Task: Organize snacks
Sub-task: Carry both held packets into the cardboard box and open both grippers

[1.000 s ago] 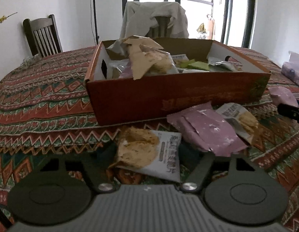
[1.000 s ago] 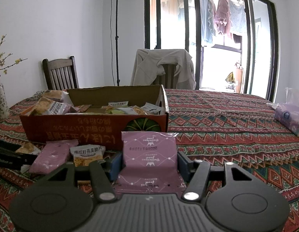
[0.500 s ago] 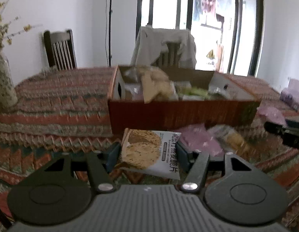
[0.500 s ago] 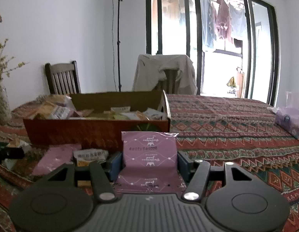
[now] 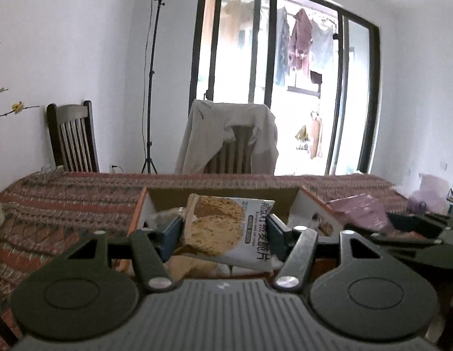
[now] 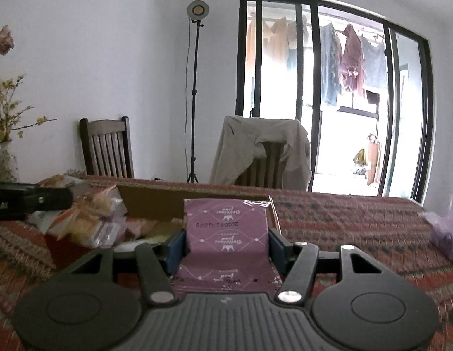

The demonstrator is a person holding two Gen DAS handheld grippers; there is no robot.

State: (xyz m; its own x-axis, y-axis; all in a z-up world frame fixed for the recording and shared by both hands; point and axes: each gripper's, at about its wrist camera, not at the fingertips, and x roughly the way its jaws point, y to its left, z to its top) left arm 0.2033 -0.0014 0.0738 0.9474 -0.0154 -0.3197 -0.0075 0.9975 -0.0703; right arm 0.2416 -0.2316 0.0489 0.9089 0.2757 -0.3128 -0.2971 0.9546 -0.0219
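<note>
Each gripper, left [image 5: 225,229] and right [image 6: 226,247], has a ribbed grey body and two black round-lobed arms. Silver screws pin the black linkage bars. The finger pads [image 6: 175,245] are blue.

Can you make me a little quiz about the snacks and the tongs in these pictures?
1. True or false: the left tongs hold nothing.
2. What colour is the snack packet in the right tongs? A purple, B green, C yellow.
3. What do the snacks go into?

Key:
1. False, they grip a cracker packet.
2. A.
3. The cardboard box on the patterned tablecloth.
</note>
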